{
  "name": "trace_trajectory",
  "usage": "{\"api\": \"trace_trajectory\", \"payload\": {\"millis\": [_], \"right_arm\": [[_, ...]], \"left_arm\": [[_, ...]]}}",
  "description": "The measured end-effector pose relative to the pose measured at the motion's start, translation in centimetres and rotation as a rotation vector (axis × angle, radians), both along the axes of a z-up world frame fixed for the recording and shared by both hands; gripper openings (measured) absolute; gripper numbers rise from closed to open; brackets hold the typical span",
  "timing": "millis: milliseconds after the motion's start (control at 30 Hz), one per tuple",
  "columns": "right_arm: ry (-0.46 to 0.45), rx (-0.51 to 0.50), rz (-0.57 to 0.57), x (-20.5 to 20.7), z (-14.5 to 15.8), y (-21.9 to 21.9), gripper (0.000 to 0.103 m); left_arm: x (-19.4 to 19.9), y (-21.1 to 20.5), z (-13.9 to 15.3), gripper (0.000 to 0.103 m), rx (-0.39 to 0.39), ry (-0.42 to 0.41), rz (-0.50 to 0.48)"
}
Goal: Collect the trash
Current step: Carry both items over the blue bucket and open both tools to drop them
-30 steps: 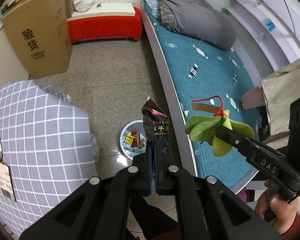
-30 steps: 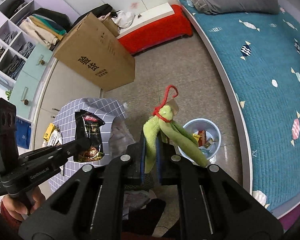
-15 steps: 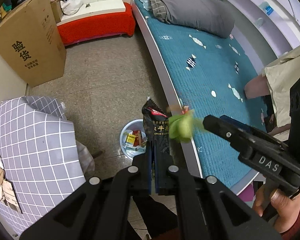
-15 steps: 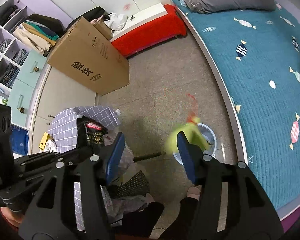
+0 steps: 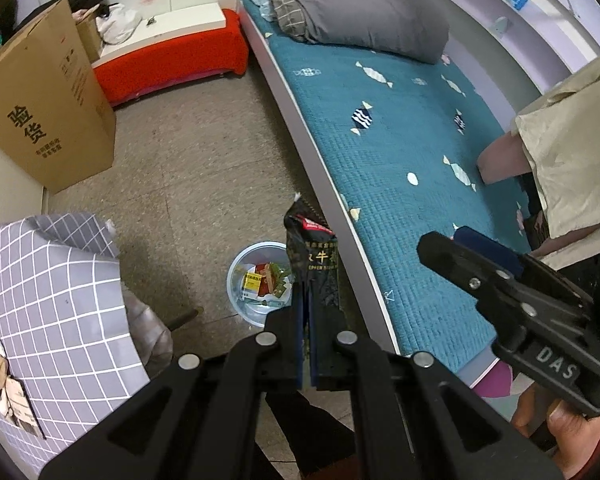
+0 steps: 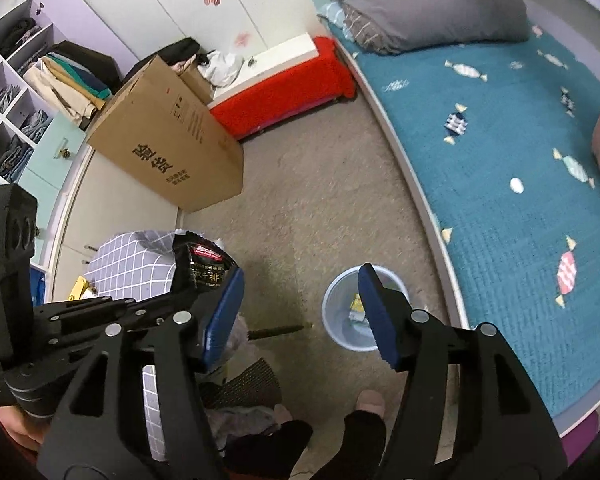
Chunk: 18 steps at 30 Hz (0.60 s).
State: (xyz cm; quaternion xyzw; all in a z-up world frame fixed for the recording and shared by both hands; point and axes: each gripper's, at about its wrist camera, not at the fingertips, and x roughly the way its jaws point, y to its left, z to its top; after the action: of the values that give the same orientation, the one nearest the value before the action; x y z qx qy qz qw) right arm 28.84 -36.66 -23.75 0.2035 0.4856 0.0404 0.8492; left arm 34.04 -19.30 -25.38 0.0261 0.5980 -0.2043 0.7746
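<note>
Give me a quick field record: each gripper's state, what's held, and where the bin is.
left gripper: shut on black snack wrapper
right gripper: open, nothing between the pads
trash bin: pale blue, on the floor beside the bed, packaging scraps inside
wrapper position: appears above the bin's right rim, not yet released
nearby: cardboard box, grid-pattern cloth

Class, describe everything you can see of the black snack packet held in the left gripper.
The black snack packet is a crinkled, glossy foil-like bag with a red label near its torn, jagged top and gold Chinese characters below. It stands roughly upright, its lower part pinched between the shut fingers of the left gripper, nothing else touching it. It hangs in the air over the floor, beside the light blue trash bin in this view.
</note>
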Motion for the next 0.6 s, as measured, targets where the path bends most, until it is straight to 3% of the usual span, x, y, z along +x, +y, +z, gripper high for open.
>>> {"api": "trace_trajectory", "payload": {"millis": [333,367,433,467,600], "right_arm": [[-0.11,-0.043,-0.089,-2.6,2.5,-2.6,0.062],[-0.115,-0.045,-0.097,-2.8,2.7,-2.8,0.063],[-0.122,-0.046,-0.106,-3.2,2.9,-3.0,0.063],[-0.123,-0.046,-0.108,-3.3,2.9,-3.1,0.063],[-0.126,-0.039,-0.113,-3.8,3.1,-3.0,0.063]], "left_arm": [[-0.5,-2.8,1.4,0.007,-0.023,-0.07,-0.029],[-0.5,-2.9,1.6,0.012,-0.027,-0.079,-0.024],[-0.7,-2.7,2.1,0.065,-0.026,-0.109,-0.002],[-0.8,-2.7,2.3,0.071,-0.028,-0.127,0.007],[-1.4,-2.2,3.3,0.074,-0.048,-0.17,0.037]]}}
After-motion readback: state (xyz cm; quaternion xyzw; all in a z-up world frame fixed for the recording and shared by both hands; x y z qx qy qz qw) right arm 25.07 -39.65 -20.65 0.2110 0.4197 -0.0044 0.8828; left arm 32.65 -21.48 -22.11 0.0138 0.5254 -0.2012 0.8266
